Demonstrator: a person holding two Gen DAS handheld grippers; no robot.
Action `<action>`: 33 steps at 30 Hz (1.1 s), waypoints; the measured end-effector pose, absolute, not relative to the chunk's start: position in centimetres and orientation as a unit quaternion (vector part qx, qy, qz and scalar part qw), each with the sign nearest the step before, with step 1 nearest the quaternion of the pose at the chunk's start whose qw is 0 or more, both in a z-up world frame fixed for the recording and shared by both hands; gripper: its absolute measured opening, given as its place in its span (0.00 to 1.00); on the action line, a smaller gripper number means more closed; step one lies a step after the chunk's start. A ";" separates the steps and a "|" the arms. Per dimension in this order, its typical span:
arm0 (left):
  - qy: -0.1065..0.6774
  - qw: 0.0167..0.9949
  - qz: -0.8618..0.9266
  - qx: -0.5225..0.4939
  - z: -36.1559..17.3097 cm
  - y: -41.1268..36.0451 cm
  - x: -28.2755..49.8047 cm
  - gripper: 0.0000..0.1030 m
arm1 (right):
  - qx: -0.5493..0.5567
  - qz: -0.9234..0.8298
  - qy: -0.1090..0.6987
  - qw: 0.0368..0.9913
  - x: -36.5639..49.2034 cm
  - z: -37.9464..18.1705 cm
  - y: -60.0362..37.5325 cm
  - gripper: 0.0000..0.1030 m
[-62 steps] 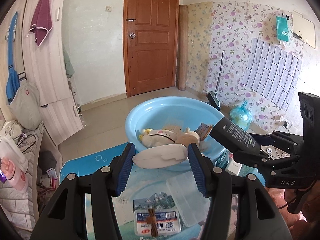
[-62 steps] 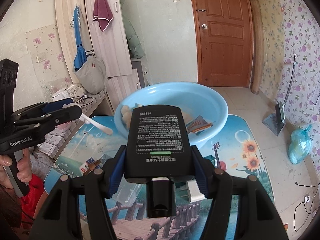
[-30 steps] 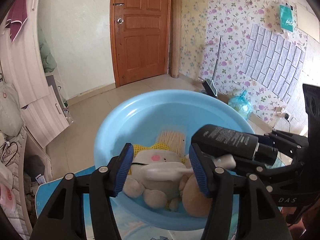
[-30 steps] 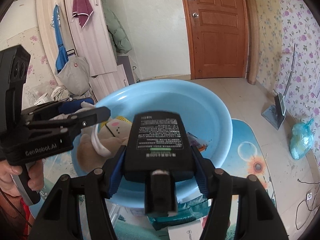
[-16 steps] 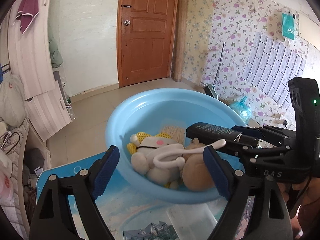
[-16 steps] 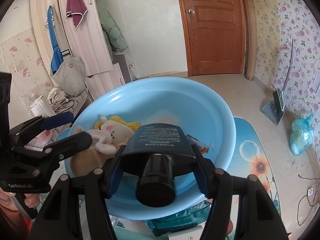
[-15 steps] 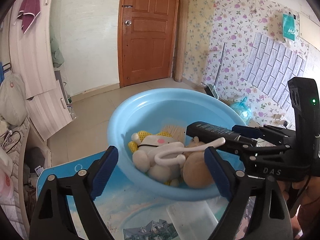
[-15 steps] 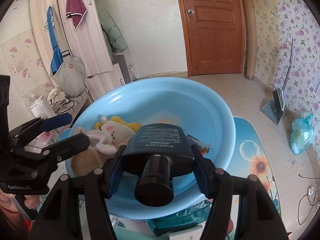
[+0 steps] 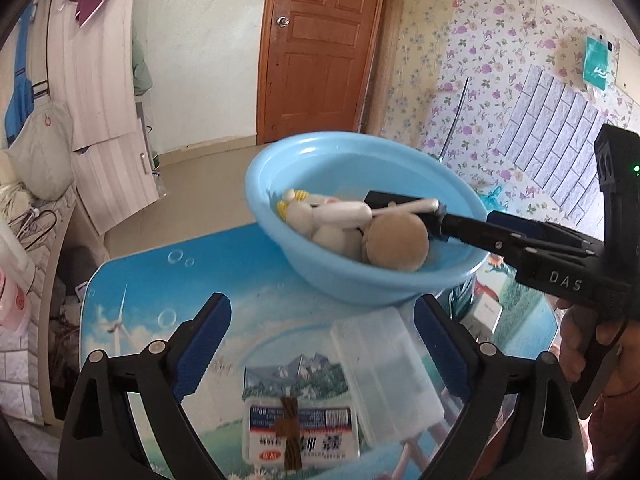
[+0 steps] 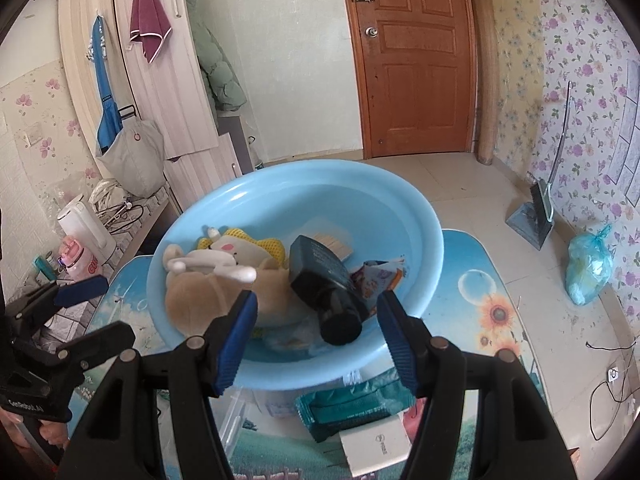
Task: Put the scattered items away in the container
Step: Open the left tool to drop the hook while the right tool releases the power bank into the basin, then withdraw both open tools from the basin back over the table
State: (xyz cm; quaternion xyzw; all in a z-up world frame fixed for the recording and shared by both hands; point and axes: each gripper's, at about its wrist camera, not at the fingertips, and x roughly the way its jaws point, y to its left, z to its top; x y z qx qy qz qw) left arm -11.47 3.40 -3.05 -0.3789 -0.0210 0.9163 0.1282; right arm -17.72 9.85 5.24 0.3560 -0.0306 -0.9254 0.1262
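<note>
A pale blue plastic basin [image 10: 424,240] on a picture-printed desk [image 9: 132,280] is filling up: a white shoehorn-like plastic piece [image 10: 212,270] that a second ago sat pinched in the left gripper [image 9: 320,340] now lies across the plush toys [image 10: 224,276] inside the basin, and a dark bottle [image 10: 326,284] that the right gripper [image 10: 316,338] carried in has dropped beside them, cap toward the basin's near wall. The left gripper's jaws are opening, nothing between them, and it has drawn back from the basin toward the near edge of the desk. The right gripper hangs just over the basin's near rim, blue pads spread and clear of the bottle, though its reading barely changed, so the release looks very recent. Both deliveries appear done, which leaves the things still outside the basin: a clear plastic box [image 9: 384,372] and a labelled white packet [image 9: 300,436] on the desk in front of the basin, directly beneath the left gripper, plus a teal pouch [image 10: 352,408] and a small white carton [image 10: 376,444] by the basin's near side under the right gripper. Those are the likely next pickups
</note>
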 end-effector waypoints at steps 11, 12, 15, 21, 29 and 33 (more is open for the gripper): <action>-0.017 0.117 0.911 -0.395 -4.4 2.9 -8.9 0.93 | 0.368 -0.920 -0.024 0.131 -15.0 4.6 9.3 0.60; -0.016 0.115 0.911 -0.396 -4.5 2.7 -8.8 0.93 | 0.369 -0.920 -0.023 0.131 -14.9 4.5 9.4 0.60; -0.018 0.112 0.911 -0.396 -4.8 2.4 -8.3 0.93 | 0.374 -0.918 -0.023 0.131 -14.5 4.1 9.4 0.60; -0.019 0.109 0.911 -0.396 -5.3 2.0 -7.7 0.93 | 0.385 -0.913 -0.022 0.133 -13.7 3.2 9.7 0.60; -0.026 0.106 0.912 -0.395 -5.6 1.2 -7.1 0.93 | 0.401 -0.907 -0.016 0.128 -12.7 2.0 9.9 0.60; -0.030 0.105 0.912 -0.394 -5.6 0.8 -6.7 0.93 | 0.407 -0.905 -0.006 0.126 -12.2 1.5 9.8 0.60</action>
